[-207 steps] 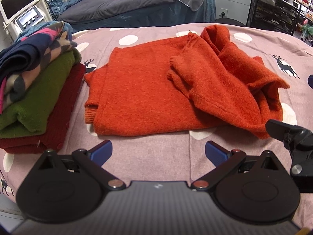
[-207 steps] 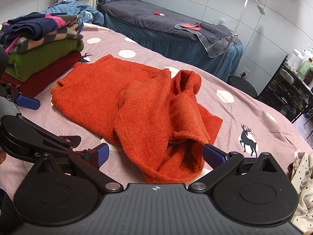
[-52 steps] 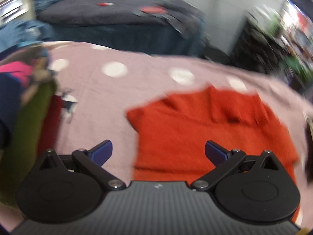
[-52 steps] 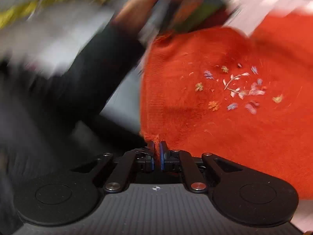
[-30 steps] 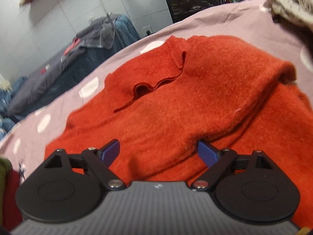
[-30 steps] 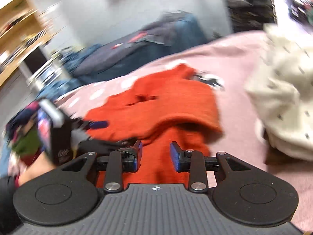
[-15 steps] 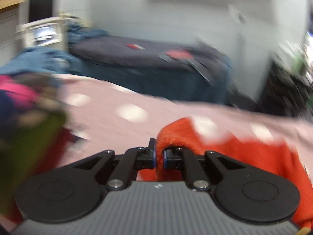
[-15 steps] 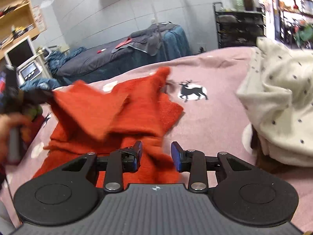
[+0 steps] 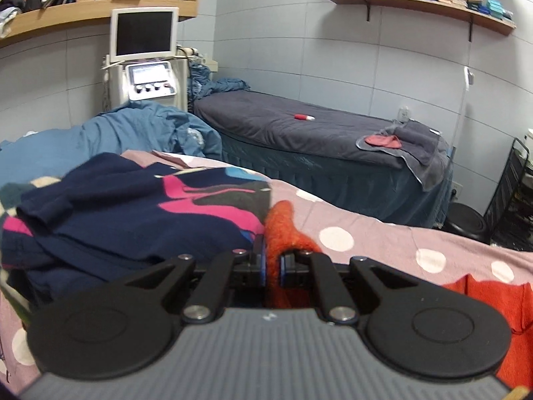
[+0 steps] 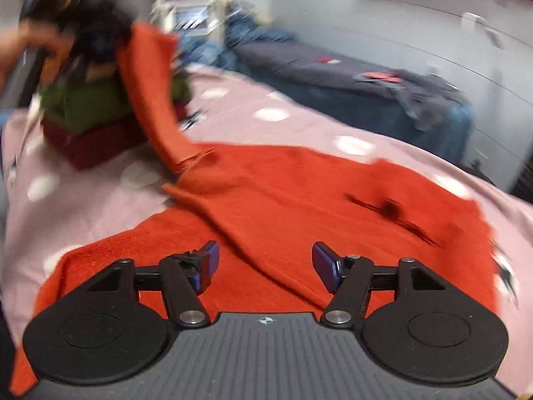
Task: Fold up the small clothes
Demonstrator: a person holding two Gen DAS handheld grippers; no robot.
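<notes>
While left gripper (image 9: 272,263) clamps sweater (image 10: 299,200) sleeve, lifted toward stack (image 10: 90,116) at 10 o'clock, right gripper (image 10: 263,263), jaws just opened, hovers empty over body on bed (image 10: 100,200). Risk: pulled sleeve drags unpinned body, wrecks fold.

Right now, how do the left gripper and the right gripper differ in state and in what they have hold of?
The left gripper is shut on a fold of the orange sweater; the right gripper is open, its jaws having just widened, gripping nothing. The left gripper holds its fold raised beside the stack of folded clothes; the right gripper hovers over the sweater's body lying on the bedspread. Both have blue pads on black fingers.
</notes>
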